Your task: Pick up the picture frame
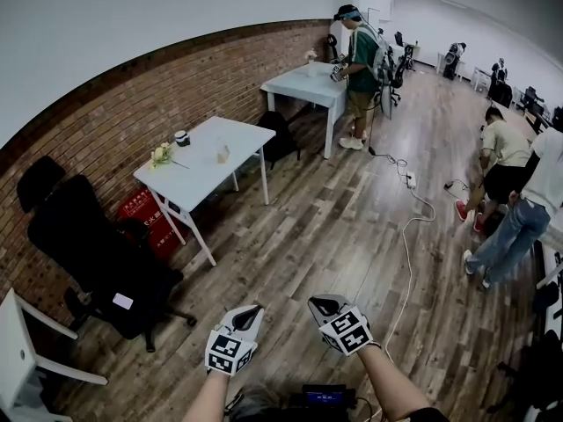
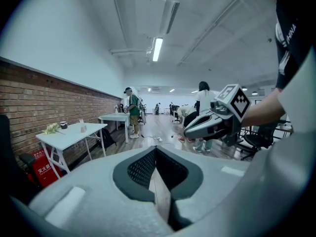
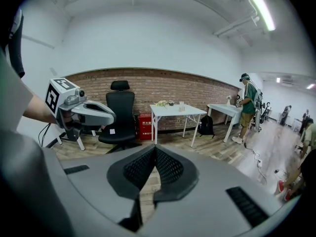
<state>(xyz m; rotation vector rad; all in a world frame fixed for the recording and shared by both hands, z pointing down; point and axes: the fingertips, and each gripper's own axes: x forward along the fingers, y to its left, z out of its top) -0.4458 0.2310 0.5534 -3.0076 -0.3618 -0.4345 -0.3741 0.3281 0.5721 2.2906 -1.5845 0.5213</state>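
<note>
Task not begun: your left tool point(image 1: 247, 315) and right tool point(image 1: 329, 307), jaws together and empty, hang over the floor, well apart from the bench point(image 1: 198, 178), where the small picture frame point(image 1: 223, 153) stands untouched near the middle.

A white worktop point(image 1: 207, 170) stands beside the brick wall point(image 1: 106, 121) on a wood-plank floor point(image 1: 334, 227). On it, a spray of pale flowers point(image 1: 161, 155) lies at the wall side, a small cup point(image 1: 182, 137) stands near them, and a small picture frame point(image 1: 223, 153) stands upright, apart from both. A white cable point(image 1: 406, 236) and a power strip point(image 1: 411, 180) lie on the floor
</note>
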